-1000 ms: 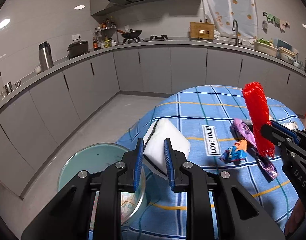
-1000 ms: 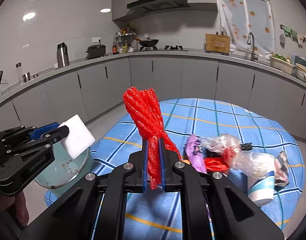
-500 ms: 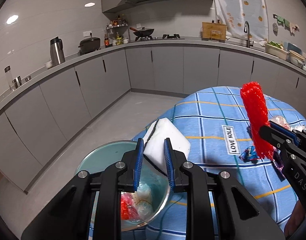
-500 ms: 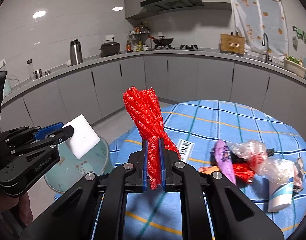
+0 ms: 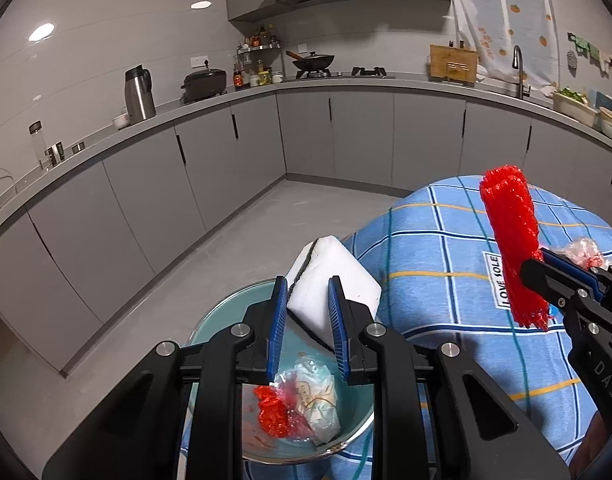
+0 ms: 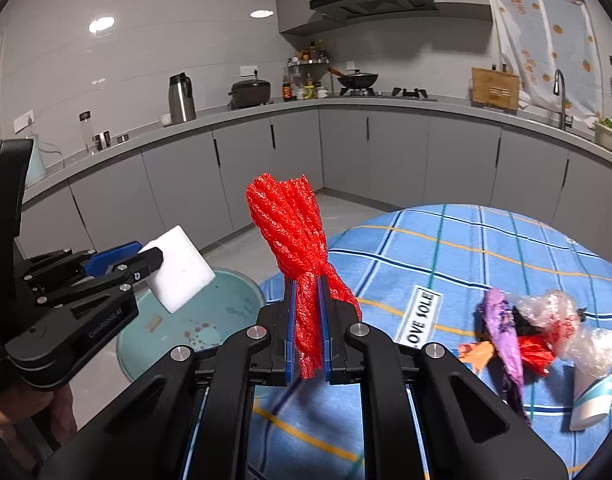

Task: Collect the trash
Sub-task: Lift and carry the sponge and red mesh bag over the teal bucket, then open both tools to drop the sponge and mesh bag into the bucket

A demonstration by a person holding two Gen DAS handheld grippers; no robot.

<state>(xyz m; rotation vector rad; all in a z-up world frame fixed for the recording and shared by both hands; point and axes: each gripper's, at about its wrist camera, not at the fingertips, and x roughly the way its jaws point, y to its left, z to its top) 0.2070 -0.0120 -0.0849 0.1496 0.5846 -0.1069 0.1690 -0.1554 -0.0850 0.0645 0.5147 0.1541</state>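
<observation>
two loads, one bin: drop inside the rim

the teal bin (image 5: pixel 210 320) sits on the floor just beside the blue checked worktop (image 5: pixel 446 248). the left claw (image 5: pixel 306 332), clamped on the white foam block (image 5: pixel 330 292), hangs over it; let go only well inside the rim. the right claw (image 6: pixel 308 336), squeezed together on the red foam net (image 6: pixel 290 232), looks short of the bin, so it probably needs carrying further across.

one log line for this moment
left gripper: holds foam block over bin | right gripper: holds red net | table: trash left
</observation>
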